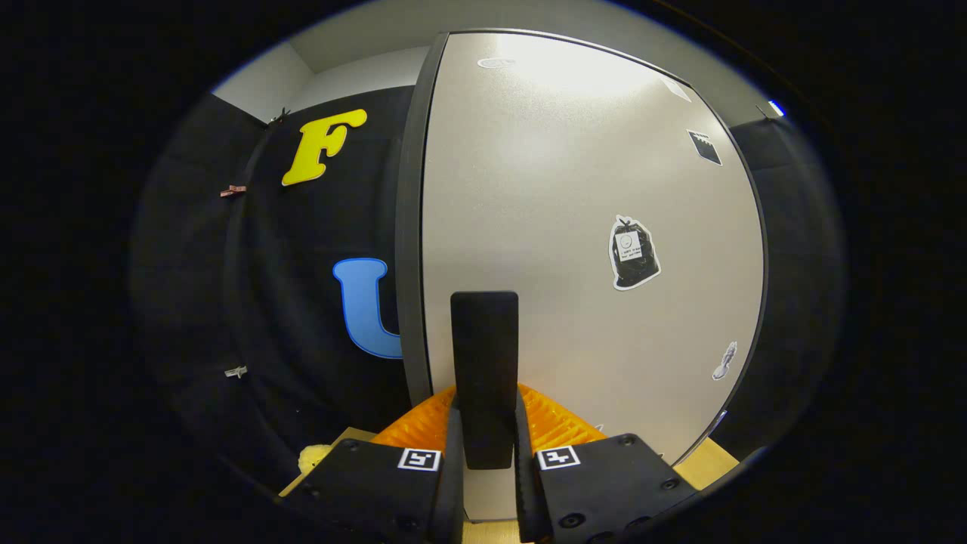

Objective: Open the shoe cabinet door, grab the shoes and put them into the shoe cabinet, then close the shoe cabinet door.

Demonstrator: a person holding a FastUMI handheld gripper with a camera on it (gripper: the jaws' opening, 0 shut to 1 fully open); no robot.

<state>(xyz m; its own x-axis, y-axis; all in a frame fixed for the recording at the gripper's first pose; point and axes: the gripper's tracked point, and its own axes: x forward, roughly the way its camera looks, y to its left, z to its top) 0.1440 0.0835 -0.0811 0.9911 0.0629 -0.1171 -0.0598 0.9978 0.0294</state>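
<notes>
Clearly, the gripper (484,434) was seen clamped on a dark upright handle bar (484,378), with one finger pressed to each side of the bar's lower end. The bar stood against the pale door (574,227) of the shoe cabinet, near the door's left edge. A dark frame strip (412,227) was seen running along that left edge. It could not be told whether the door was fully shut or slightly ajar. Stickers were noted on the door face: a black bag-shaped sticker (633,253) to the right of the bar, a small dark square sticker (704,146) higher up toward the door's right edge, and a small pale sticker (725,360) low by the right edge. An orange ribbed object (555,423) was seen at the foot of the door, behind the fingers; what it was could not be told. A wooden tabletop (710,462) was visible below the door's right corner. A small yellow fuzzy item (313,455) lay left of the door's foot, partly hidden.
</notes>
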